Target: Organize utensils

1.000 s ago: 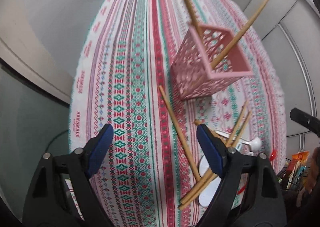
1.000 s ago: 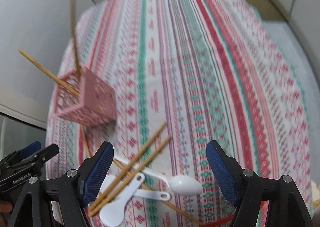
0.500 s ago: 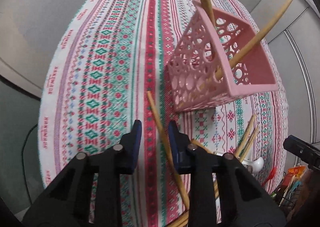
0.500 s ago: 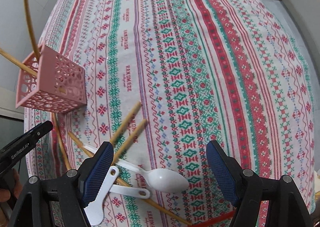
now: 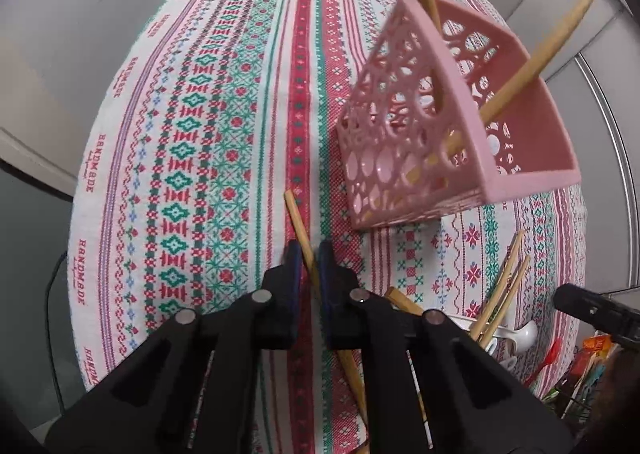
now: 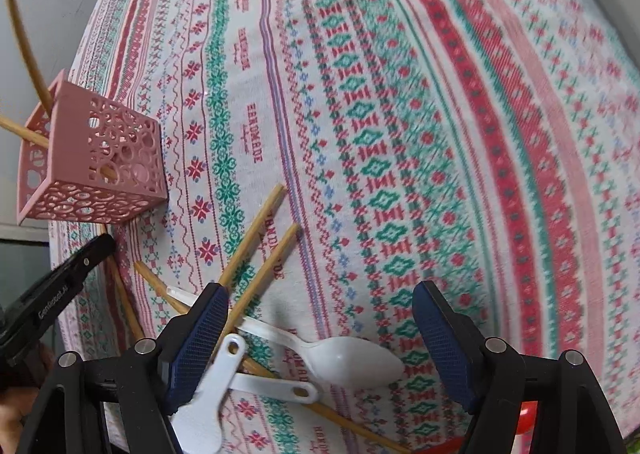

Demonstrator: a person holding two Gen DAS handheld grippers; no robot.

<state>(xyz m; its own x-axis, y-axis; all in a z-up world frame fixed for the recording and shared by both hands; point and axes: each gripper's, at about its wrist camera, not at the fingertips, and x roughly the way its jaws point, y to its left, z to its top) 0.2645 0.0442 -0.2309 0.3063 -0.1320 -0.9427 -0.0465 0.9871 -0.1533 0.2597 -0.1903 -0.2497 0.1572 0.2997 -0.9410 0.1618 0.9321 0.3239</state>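
My left gripper (image 5: 309,262) points down at the patterned tablecloth. Its jaws are closing, and the pads pinch one wooden chopstick (image 5: 298,220) lying just before the pink perforated basket (image 5: 404,158). Two chopsticks (image 5: 516,70) stand tilted inside that basket. My right gripper (image 6: 320,338) hovers over the pile of utensils, its jaws wide and closing slightly. A white spoon (image 6: 352,360) lies between them, untouched. Two more white spoons (image 6: 216,386) and several loose chopsticks (image 6: 256,238) lie crossed under the right gripper's left finger.
The striped tablecloth (image 6: 440,94) covers the whole table, and its edge drops off close behind the basket (image 6: 100,158). A red object (image 6: 524,418) sits at the near right edge. A wire rack with packets (image 5: 588,366) stands beside the table.
The left gripper sank toward the cloth and closed from wide open onto the single chopstick. The right gripper came down over the spoons with its jaws still wide.
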